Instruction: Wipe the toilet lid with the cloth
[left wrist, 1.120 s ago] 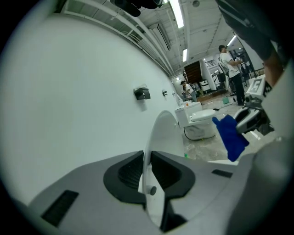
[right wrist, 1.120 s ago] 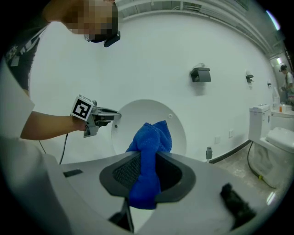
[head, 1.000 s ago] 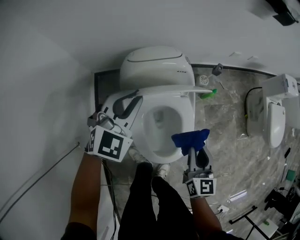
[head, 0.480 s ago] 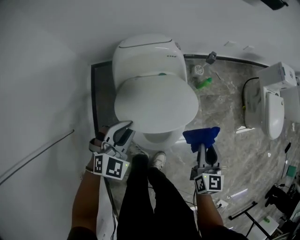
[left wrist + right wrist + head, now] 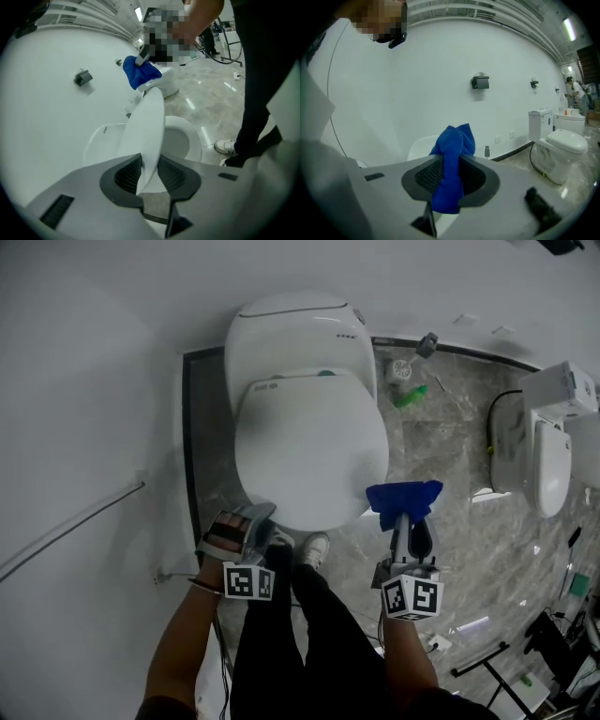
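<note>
The white toilet lid (image 5: 309, 451) lies down over the bowl, in front of the tank (image 5: 295, 334). My left gripper (image 5: 261, 519) is at the lid's front rim. In the left gripper view the thin lid edge (image 5: 150, 126) runs between the two pads of the left gripper (image 5: 149, 176), whose jaws are opening. The seat ring (image 5: 187, 136) shows just beneath the lid. My right gripper (image 5: 405, 512) hovers right of the bowl's front, shut on a bunched blue cloth (image 5: 403, 495) that sticks out past the right gripper (image 5: 450, 180) as a blue cloth (image 5: 452, 145).
A second white toilet (image 5: 553, 456) stands at the right. A green bottle (image 5: 410, 396) and a small fitting (image 5: 427, 345) lie on the marble floor beside the tank. The person's dark-trousered legs and a shoe (image 5: 314, 549) stand before the bowl. The wall is close on the left.
The lid swung down from upright to flat over the bowl, with my left gripper following it down and toward the person. The right gripper with the cloth shifted slightly right.
</note>
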Available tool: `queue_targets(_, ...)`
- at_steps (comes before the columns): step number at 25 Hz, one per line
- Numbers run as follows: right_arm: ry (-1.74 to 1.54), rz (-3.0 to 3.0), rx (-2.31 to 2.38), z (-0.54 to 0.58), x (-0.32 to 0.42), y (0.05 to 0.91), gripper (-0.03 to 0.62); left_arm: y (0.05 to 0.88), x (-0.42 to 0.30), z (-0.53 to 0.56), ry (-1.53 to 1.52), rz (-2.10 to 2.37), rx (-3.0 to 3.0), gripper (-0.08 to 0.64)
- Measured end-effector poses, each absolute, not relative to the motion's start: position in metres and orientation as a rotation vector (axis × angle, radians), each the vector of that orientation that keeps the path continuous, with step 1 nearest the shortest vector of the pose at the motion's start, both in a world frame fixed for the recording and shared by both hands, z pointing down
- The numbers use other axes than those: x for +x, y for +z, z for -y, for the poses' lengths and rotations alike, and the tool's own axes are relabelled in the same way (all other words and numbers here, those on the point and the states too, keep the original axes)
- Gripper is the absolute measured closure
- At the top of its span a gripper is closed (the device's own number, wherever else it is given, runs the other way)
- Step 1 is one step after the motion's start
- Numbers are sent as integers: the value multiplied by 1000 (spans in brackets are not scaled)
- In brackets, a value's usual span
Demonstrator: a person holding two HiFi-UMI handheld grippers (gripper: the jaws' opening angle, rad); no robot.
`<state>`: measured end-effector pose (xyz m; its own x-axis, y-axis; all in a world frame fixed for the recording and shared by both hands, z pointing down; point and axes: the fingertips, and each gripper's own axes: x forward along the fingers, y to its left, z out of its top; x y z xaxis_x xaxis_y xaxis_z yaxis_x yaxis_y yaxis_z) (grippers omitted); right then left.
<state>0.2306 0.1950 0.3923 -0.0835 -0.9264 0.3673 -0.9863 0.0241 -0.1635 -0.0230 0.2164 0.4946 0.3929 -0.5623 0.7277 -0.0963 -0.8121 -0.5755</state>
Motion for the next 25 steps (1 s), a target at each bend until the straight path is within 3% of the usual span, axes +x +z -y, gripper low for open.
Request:
queue_targets(7,601,2120,1952,-202,228,412,503,582,-22,-254,-1563,-394,-2264,405)
queue_targets(12,587,2143,1900,-203,216,415,503,628,-20,-267,-1654,-294,-2328,400)
queue_targets(25,611,2163,1821,-212,200,437,503,643,-18,-272,-1708,-333,-2491,394)
